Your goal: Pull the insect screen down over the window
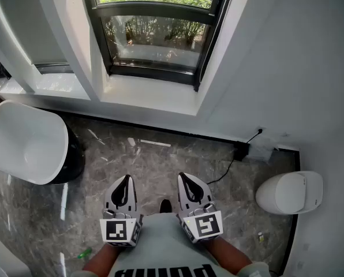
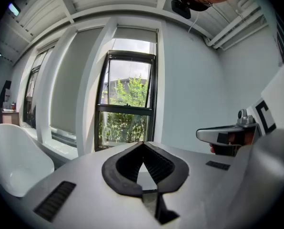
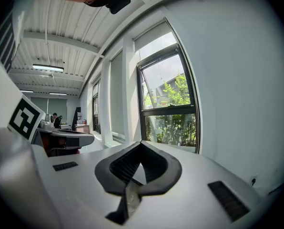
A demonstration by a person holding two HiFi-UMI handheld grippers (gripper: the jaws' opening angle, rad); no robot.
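Holding smooth white left gripper (image 1: pixel 126 179) and right gripper (image 1: pixel 182 178), ribbed black jaws closed on nothing, pointing at the black-framed glass window (image 1: pixel 154 39) ahead, standing right of a glossy white rounded tub (image 1: pixel 27 146).

The left gripper (image 1: pixel 126 179) and right gripper (image 1: pixel 182 176) have smooth, matt pale plastic shells with black ribbed, rubbery pads (image 2: pixel 127 165). Beneath them the floor (image 1: pixel 160 160) is glossy veined stone. Ahead, the window frame (image 1: pixel 154 10) looks like dark satin metal around reflective glass (image 1: pixel 152 39) — left of the left gripper, a smooth white plastic seat (image 1: pixel 27 143)
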